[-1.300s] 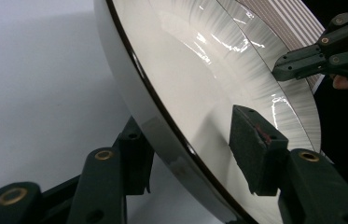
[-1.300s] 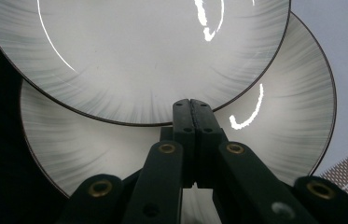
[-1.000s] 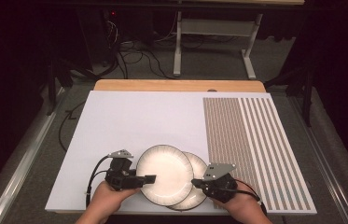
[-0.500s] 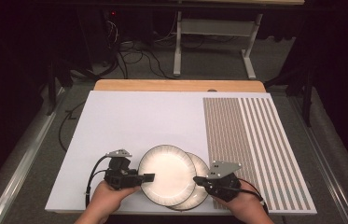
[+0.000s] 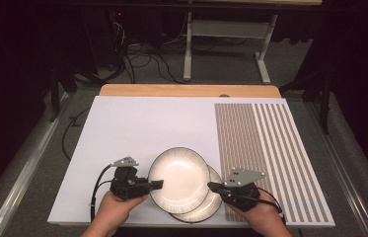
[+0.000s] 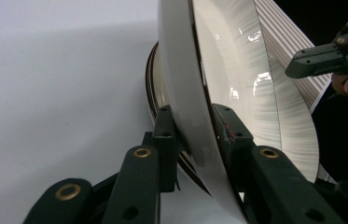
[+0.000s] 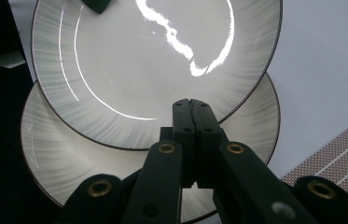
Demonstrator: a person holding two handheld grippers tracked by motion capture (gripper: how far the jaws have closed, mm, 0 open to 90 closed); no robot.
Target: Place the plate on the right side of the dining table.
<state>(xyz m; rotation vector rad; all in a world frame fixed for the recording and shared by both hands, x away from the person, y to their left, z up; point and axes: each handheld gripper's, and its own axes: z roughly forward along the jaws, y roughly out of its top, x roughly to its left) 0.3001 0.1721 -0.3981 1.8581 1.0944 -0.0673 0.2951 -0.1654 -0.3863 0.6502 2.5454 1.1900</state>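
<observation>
Left claw [image 5: 159,184] newly clamped on top plate [image 5: 179,178]

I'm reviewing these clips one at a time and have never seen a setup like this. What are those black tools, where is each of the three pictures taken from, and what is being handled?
A person sits at a white table and holds a hand-operated gripper in each hand. The high view looks down from above; the other two come from cameras riding on each gripper. Two pale plates lie overlapping: the upper plate rests partly on the lower plate, beside a striped mat. The left gripper has just been closing; its jaws now pinch the upper plate's rim, seen edge-on in the left gripper view. The right gripper is shut with nothing between its jaws, its tips over the plates' edges.
</observation>
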